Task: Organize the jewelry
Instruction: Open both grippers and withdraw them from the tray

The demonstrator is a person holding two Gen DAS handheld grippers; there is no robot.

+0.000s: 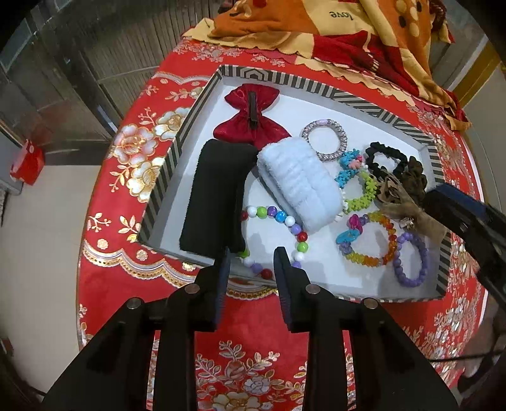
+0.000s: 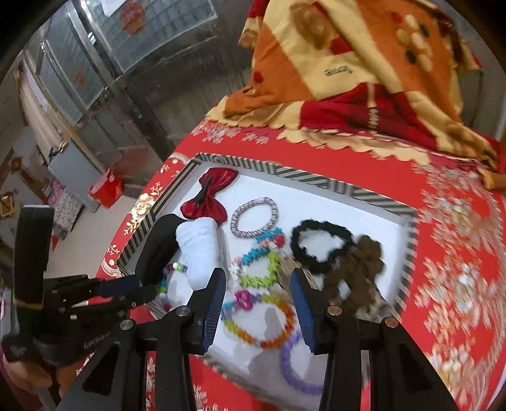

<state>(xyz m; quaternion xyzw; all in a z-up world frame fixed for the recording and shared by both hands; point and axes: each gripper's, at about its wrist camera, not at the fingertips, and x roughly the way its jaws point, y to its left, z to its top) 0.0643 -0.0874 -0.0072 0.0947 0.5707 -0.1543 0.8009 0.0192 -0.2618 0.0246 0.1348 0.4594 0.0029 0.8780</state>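
Left tongs (image 1: 251, 253): held narrowly apart with nothing between the pads, hovering over the near rim of the tray, just above the big-bead necklace.
Right tongs (image 2: 259, 278): spread wide and empty, poised over the near right part of the tray; seen from the left wrist view they sit at the right edge, just beside the brown bow.
Tray (image 1: 319, 83): striped black-and-white walls, white floor, resting on the counter (image 1: 253, 322) under a red floral cloth.
Red bow clip (image 1: 249, 115): far left corner of the tray, clip side up.
Black band (image 1: 218, 193): along the left wall, its near end beside the left tongs.
Pale blue fluffy band (image 1: 299, 183): just right of the black band, touching it at the far end.
Silver ring bracelet (image 1: 325, 139): far middle, partly tucked behind the fluffy band.
Big-bead necklace (image 1: 281, 234): near left, looping out from under the fluffy band.
Black scrunchie (image 1: 385, 159): far right, touching the brown scrunchie (image 1: 414, 177).
Brown bow (image 1: 408, 208): right side, lying over the beaded pieces.
Rainbow bead bracelet (image 1: 370, 240): near right, overlapping the purple bead bracelet (image 1: 411, 259).
Green and blue bead bracelet (image 1: 357, 186): centre, between the fluffy band and the scrunchies.
Blanket (image 1: 332, 28): orange and red, heaped at the far edge of the counter.
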